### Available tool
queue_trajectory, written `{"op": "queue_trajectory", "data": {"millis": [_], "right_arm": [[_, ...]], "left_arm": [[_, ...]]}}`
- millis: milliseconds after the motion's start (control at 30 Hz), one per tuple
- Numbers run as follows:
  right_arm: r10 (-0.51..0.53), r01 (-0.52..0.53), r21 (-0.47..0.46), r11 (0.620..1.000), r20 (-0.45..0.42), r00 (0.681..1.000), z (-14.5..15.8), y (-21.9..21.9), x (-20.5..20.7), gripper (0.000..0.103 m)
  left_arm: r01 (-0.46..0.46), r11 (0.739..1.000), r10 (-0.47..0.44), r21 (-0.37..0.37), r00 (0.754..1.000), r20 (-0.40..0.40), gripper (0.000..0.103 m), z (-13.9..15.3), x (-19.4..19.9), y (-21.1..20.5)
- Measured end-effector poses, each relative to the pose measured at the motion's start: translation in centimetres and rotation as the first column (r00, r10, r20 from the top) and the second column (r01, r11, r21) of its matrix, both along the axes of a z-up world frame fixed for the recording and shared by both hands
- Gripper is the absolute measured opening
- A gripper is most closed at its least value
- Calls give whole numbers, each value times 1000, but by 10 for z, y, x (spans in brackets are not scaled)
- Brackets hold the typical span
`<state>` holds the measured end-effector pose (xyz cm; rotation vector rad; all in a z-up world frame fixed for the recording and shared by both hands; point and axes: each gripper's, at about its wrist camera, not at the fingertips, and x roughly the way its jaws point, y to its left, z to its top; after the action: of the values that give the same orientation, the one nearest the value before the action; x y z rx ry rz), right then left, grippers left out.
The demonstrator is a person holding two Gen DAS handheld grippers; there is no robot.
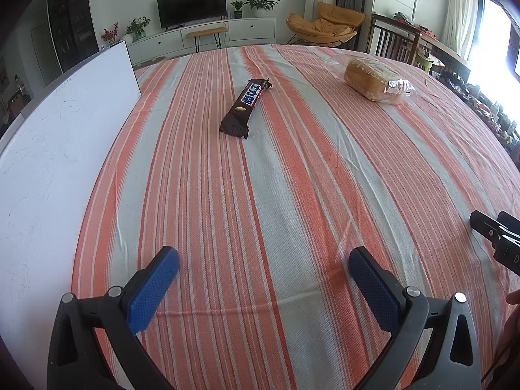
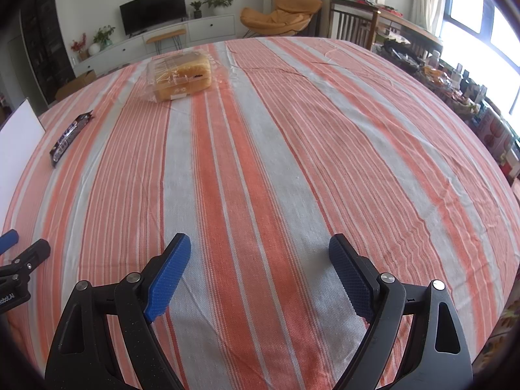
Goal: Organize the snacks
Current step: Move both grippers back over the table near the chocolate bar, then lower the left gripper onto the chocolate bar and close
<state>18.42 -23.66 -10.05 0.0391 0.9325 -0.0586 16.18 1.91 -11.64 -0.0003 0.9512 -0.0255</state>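
**Both grippers poised, snacks untouched**

The left gripper [image 1: 263,269] and right gripper [image 2: 260,260] hovered with jaws apart and empty over the striped tablecloth [image 1: 292,178]. Seemingly nothing had been gathered yet. From the left wrist, the chocolate bar [image 1: 245,107] lay at twelve o'clock, the bagged bread [image 1: 373,79] at one o'clock (well apart). A reach forward seemed next. A white board [image 1: 65,136] flanked the cloth at nine o'clock; a television [image 1: 191,5] stood beyond.

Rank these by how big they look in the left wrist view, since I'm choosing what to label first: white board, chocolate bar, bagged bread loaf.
1. white board, by far the largest, though it also lies nearest the camera.
2. bagged bread loaf and chocolate bar: they look about alike; the loaf lies farther off, so I won't rank them.
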Motion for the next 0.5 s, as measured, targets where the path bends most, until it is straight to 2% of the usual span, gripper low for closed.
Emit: {"op": "queue_trajectory", "data": {"millis": [67, 167, 333, 400, 500], "right_arm": [[0, 0, 0, 1000, 0, 1000, 0, 1, 0, 89], [0, 0, 0, 1000, 0, 1000, 0, 1, 0, 89], [12, -12, 0, 1000, -6, 1000, 0, 1, -1, 93], [14, -14, 0, 1000, -6, 1000, 0, 2, -2, 93], [14, -14, 0, 1000, -6, 1000, 0, 3, -2, 93]], "left_arm": [[12, 1000, -12, 1, 1000, -4, 103, 1, 3, 1], [13, 1000, -14, -25, 999, -52, 103, 4, 27, 8], [-138, 981, 131, -133, 990, -57, 101, 21, 91, 38], [-143, 982, 131, -124, 987, -96, 87, 20, 121, 40], [-87, 993, 75, -78, 986, -151, 77, 13, 157, 32]]}}
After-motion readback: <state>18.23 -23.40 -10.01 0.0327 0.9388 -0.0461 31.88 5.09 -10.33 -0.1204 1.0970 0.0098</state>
